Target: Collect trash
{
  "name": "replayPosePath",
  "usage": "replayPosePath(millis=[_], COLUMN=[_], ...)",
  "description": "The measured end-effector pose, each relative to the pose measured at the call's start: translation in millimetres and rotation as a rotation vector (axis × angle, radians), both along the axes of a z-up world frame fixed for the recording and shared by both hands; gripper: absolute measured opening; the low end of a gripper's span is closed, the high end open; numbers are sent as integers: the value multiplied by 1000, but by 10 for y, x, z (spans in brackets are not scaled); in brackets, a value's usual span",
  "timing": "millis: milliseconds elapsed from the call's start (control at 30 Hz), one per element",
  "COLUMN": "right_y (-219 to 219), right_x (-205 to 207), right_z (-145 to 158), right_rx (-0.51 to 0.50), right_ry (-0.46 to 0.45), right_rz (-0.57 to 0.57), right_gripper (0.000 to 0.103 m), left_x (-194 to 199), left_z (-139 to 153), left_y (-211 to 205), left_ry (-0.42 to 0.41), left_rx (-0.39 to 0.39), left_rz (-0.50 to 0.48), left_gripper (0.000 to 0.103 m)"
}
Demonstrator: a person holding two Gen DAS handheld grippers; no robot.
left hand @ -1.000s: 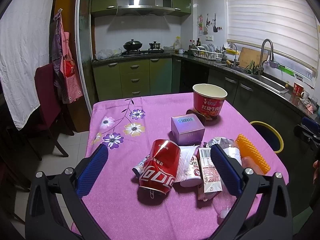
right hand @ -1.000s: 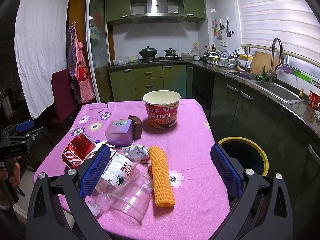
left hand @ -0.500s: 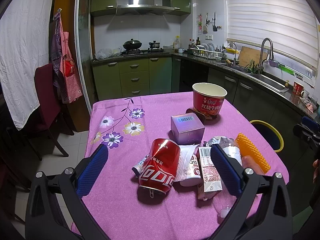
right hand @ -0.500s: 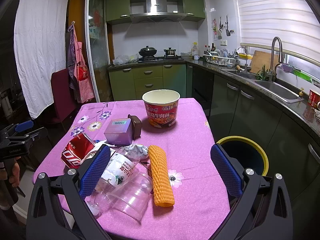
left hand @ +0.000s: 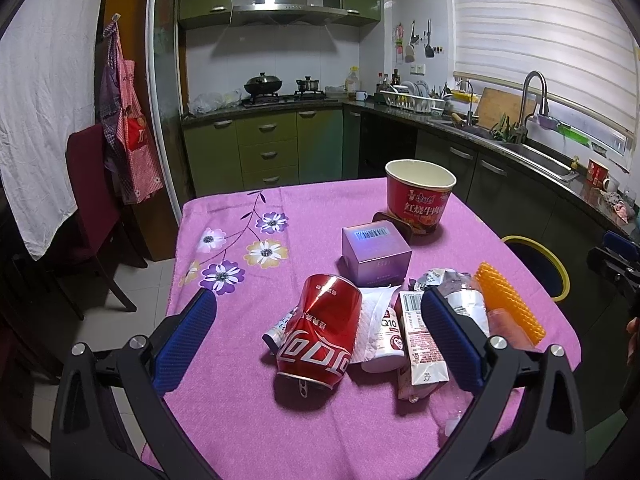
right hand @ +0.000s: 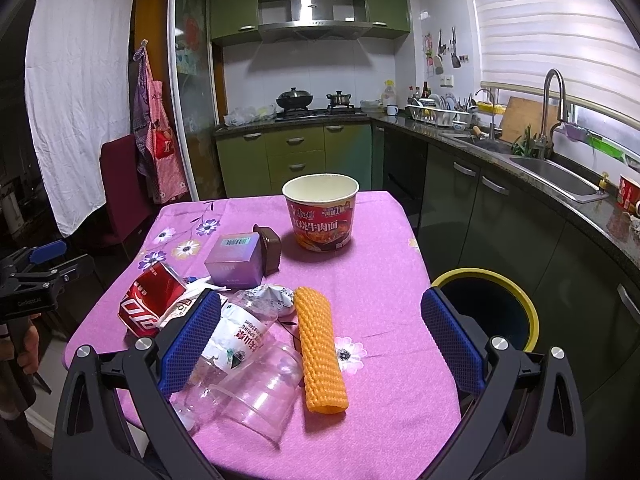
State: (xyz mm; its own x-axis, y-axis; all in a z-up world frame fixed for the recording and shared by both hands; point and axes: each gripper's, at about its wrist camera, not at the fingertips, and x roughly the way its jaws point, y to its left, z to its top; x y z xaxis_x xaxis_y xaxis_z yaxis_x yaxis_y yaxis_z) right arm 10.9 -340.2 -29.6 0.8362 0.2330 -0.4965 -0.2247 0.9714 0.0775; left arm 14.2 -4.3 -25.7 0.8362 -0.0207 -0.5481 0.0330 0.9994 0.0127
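Red and dented, the can is lying on its side between the spread pads of the left gripper, which is hovering empty over the pink table; a carton and a small bottle are crowding just right of it, close to the right pad. To take the can cleanly, I judge the gripper should be shifting a little left, so the right pad is dropping between can and bottle, and closing across the can's round sides, gently, since thin metal is crumpling easily. From the right wrist, the right gripper is also gaping wide and holding nothing; an orange foam net is lying straight ahead between its pads, a clear bottle and a cup are sitting by the left pad, and the yellow-rimmed bin is waiting just beyond the right pad, off the table's edge. The net looks soft, so a light pinch should be serving.
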Motion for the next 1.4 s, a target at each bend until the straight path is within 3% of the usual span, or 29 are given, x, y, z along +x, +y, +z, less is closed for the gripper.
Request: replayPosePath(millis=[133, 333, 533, 667, 833, 933, 1233, 1400], right_y=[-24, -152, -58, 7, 29, 29, 106, 43], right_x=[254, 1099, 2191, 3018, 3931, 4271, 4673, 4660], right_z=[54, 218, 359, 271, -134, -390, -853, -772], right_rx=[16, 73, -18, -36, -57, -65, -69, -37], right_ry=[64, 257, 391, 515, 713, 805, 938, 918], right_rz=[59, 106, 83, 55, 11, -4, -2, 14], right_gripper=[99, 99, 99, 87, 66, 54, 6, 5], left_x=[253, 934, 1675, 2128, 2483, 2563, 2644, 2646], left_z=[27, 182, 260, 175, -68, -226, -444, -469], left_y=[51, 144, 239, 349, 452, 494, 497, 484], left_ry=[25, 10, 5, 21, 67, 104, 160, 168], left_rx=[-15, 2, 4, -17, -55, -65, -39, -41], left_rz=[-22, -15, -18, -1, 23, 16, 16, 6], left_gripper=[97, 97, 97, 97, 97, 97, 97, 97])
